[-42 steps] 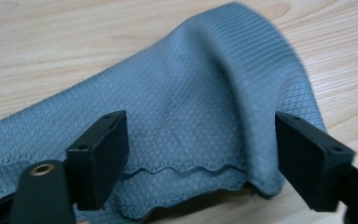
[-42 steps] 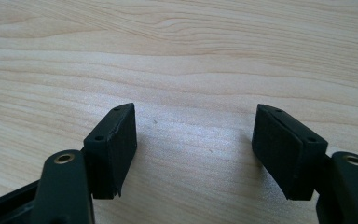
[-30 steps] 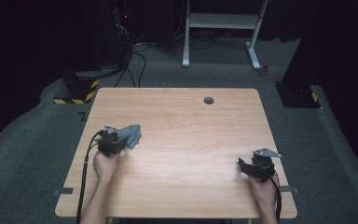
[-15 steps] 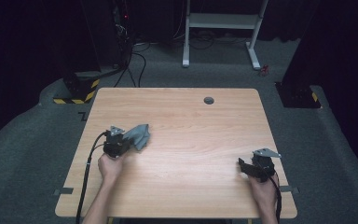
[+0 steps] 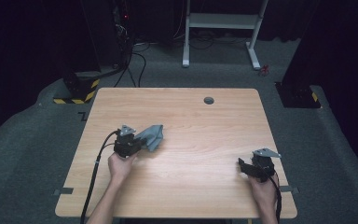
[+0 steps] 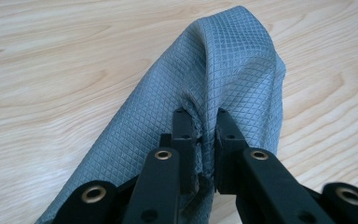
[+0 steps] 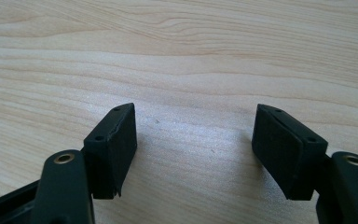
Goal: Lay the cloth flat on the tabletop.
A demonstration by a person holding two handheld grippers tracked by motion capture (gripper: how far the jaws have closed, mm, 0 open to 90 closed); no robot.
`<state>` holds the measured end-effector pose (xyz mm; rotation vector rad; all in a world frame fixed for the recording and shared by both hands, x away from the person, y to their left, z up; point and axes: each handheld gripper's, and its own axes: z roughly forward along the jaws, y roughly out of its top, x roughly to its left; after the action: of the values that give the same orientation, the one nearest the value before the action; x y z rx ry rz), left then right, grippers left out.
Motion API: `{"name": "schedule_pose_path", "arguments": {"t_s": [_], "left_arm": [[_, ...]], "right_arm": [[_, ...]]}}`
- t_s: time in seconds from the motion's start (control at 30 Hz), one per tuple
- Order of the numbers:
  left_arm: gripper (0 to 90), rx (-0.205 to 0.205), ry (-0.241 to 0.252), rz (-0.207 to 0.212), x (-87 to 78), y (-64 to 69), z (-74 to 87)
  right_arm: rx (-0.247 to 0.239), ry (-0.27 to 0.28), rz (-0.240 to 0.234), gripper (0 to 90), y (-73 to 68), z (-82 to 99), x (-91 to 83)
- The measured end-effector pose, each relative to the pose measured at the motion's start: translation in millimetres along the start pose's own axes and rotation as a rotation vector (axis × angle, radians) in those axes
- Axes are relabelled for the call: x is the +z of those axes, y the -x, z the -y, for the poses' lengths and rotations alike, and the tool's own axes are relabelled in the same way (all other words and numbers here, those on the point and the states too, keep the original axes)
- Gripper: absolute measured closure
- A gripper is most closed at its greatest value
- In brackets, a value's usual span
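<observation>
Left gripper view: grey quilted cloth (image 6: 233, 88) has a fold pinched between the clenched jaws of the left gripper (image 6: 204, 135). On the wooden table (image 5: 205, 186), the cloth (image 5: 152, 136) lies left of centre, further right than a second ago, carried with the gripper (image 5: 140, 140). Right gripper (image 7: 193, 144) rests unmoved near the right edge, jaws released and bare.

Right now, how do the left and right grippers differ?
The left gripper has its jaws pinched on a fold of the grey cloth; the right gripper has its jaws wide apart with nothing between them. In the high view the left one sits at the table's left-middle, the right one near the right front corner. Both are black and hand-held.
</observation>
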<state>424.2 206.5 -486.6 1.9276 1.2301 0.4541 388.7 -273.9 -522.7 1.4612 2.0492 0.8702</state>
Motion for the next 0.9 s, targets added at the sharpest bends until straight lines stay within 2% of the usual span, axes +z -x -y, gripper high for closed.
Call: {"name": "schedule_pose_path", "arguments": {"t_s": [0.1,0.17,0.3,0.33,0.6,0.63,0.7,0.9], "left_arm": [[81.5,0.017,-0.003,0.018,3.4,8.2,-3.5],[81.4,0.011,0.002,0.046,7.7,15.6,-5.6],[81.5,0.014,-0.001,0.068,12.7,22.9,-7.0],[81.4,0.025,-0.003,0.081,15.7,28.1,-8.3],[81.5,0.030,-0.009,0.108,23.1,41.3,-11.3],[81.5,0.036,-0.011,0.112,24.0,43.0,-11.7],[81.5,0.041,-0.008,0.145,26.3,46.2,-12.6],[81.5,0.077,-0.035,0.158,34.5,61.6,-18.4]], "right_arm": [[0.000,-0.001,-0.001,30.7,0.0,0.0,-0.1],[0.000,-0.001,-0.001,30.7,0.0,0.0,0.0],[0.000,-0.001,-0.001,30.7,0.0,-0.1,0.0],[-0.002,0.001,-0.002,30.7,-0.2,-0.2,0.3],[-0.002,0.000,-0.003,30.7,-0.2,-0.2,0.2],[-0.002,0.000,-0.003,30.7,-0.2,-0.2,0.2],[-0.001,0.000,-0.003,30.7,-0.2,-0.2,0.2],[-0.004,-0.001,-0.006,30.7,-0.5,-0.3,0.3]]}}
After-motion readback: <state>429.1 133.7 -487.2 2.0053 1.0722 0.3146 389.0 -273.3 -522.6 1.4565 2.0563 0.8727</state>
